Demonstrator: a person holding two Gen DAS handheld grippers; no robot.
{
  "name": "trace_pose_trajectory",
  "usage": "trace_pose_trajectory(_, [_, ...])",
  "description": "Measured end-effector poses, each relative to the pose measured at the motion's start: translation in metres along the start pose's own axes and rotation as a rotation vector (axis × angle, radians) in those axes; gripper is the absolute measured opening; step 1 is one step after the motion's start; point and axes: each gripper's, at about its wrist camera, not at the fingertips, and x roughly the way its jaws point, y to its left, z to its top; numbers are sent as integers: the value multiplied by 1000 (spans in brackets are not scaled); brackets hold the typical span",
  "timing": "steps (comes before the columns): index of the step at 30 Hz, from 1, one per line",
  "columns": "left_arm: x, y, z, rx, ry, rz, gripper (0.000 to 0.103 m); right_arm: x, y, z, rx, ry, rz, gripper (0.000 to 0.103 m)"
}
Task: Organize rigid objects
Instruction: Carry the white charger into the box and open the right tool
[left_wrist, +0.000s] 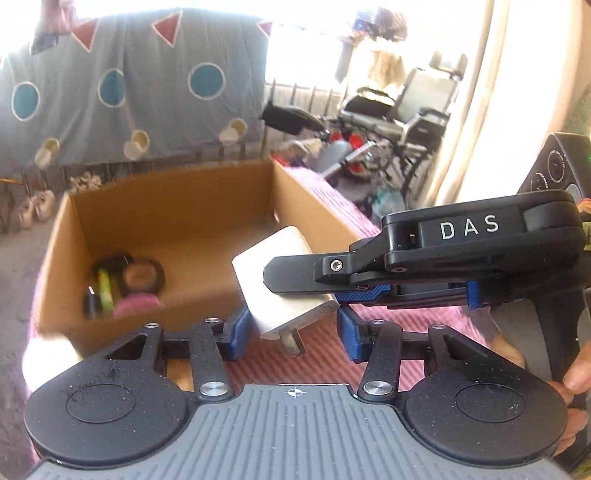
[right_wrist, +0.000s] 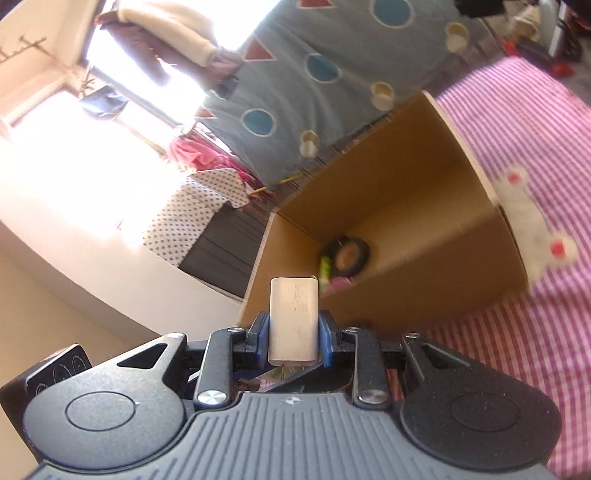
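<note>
The right tool (right_wrist: 294, 334) is clamped on the white plug adapter (right_wrist: 294, 320), held aloft just before the cardboard box (left_wrist: 177, 206), the left tool (left_wrist: 295, 330) stands part-open and empty beneath; transfer step in hand, next requiring carriage over the box rim and release.

The left wrist camera sits just behind its own left gripper (left_wrist: 293, 330), looking forward and somewhat down along the jaws toward the open cardboard box (left_wrist: 173, 206) at 11 o'clock, with the right gripper (left_wrist: 303, 284) reaching in from 3 o'clock, very near the lens. The right wrist camera looks along the right gripper (right_wrist: 294, 332) from equally close, but its picture is rolled, so the cardboard box (right_wrist: 406, 184) lies tilted at 1 o'clock and the pink striped cloth (right_wrist: 517, 129) runs down the 3 o'clock side. Both views share the white charger (left_wrist: 258, 273) (right_wrist: 294, 317), the box with its contents, the striped cloth (left_wrist: 317, 354) and the grey patterned hanging sheet (left_wrist: 147, 74) (right_wrist: 332, 74) behind.
</note>
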Motion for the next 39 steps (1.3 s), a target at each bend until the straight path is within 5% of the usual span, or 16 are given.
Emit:
trace_pose_trajectory(7, [57,36,61,-107,103,47,48,61,-11,79,37,120,1,30])
trace_pose_trajectory(16, [143,89,92,-259,261,159,49,164,-55,151,99,299,-81,30])
trace_pose_trajectory(29, [180,128,88,-409,386,234,51,246,-100,161,147,435,-136,30])
trace_pose_trajectory(32, [174,126,90,-408,381,243,55,251,-107,158,157,449,-165,37])
trace_pose_trajectory(36, [158,123,91,-417,359,220,56,247,-102,163,109,429,-229,62])
trace_pose_trajectory(39, [140,115,94,-407,322,199,59,232,-88,166,54,400,-289,65])
